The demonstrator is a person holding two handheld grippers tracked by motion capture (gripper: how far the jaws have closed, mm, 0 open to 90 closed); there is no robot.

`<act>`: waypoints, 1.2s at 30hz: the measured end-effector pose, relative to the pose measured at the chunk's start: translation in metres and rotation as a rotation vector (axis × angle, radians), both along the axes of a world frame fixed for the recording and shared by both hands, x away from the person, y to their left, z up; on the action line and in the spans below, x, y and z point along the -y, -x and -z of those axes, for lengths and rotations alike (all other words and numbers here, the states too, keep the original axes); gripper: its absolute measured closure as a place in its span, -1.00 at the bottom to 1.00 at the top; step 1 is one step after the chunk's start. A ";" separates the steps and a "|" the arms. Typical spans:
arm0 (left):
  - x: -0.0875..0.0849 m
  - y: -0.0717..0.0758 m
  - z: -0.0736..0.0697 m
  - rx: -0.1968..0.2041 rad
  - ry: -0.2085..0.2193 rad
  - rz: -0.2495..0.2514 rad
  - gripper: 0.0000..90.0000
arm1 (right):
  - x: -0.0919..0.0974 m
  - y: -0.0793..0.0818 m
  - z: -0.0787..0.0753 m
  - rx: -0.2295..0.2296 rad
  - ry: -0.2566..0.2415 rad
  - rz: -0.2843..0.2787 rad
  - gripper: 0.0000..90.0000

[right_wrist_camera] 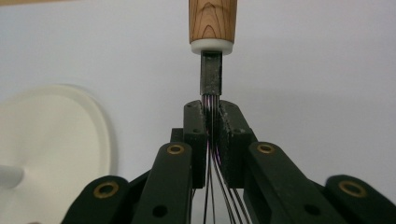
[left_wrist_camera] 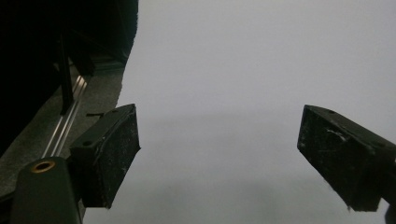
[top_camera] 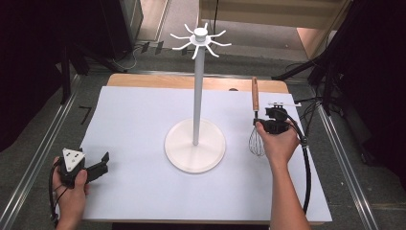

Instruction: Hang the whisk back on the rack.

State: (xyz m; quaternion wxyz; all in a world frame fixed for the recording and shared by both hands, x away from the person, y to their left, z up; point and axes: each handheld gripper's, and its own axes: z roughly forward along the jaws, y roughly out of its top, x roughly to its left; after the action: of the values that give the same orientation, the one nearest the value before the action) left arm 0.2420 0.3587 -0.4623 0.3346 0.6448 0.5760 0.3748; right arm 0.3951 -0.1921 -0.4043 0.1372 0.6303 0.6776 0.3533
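**A:** How is the right gripper (top_camera: pixel 264 125) set, and what is held in it?

**B:** Its jaws are seen fully closed on the whisk (top_camera: pixel 256 125), clamped on the gathered wires just below the neck, as shown in the right gripper view (right_wrist_camera: pixel 212 123). The whisk is found near the right edge of the bench (top_camera: pixel 143 191). Its long axis is laid roughly front to back: the wooden handle (top_camera: pixel 255 94) is pointed toward the far edge, and the wire bulb (top_camera: pixel 257 143) toward the person.

**A:** Which relation is the coming move judged to turn on?

**B:** The white hook stand (top_camera: pixel 195 96) at the bench's middle lies to the left of the whisk, and its hooks (top_camera: pixel 200 38) are carried high above the handle. The right hand (top_camera: pixel 277 143) is much the nearer; the left gripper (top_camera: pixel 98 167) is held open and empty near the front left corner.

**A:** What is hidden or unclear?

**B:** A hanging loop at the handle's end cannot be made out. In the right gripper view the handle is cut off at the top edge, and the bulb is hidden behind the jaws.
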 end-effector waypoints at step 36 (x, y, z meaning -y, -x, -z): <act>0.000 0.000 0.000 -0.003 -0.001 0.002 -0.69 | -0.026 0.069 -0.033 0.556 -0.238 -0.196 0.88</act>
State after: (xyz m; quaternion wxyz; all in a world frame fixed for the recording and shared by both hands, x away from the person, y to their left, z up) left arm 0.2423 0.3582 -0.4624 0.3337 0.6460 0.5757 0.3740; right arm 0.3256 -0.1658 -0.3716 0.2078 0.4529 0.6255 0.6003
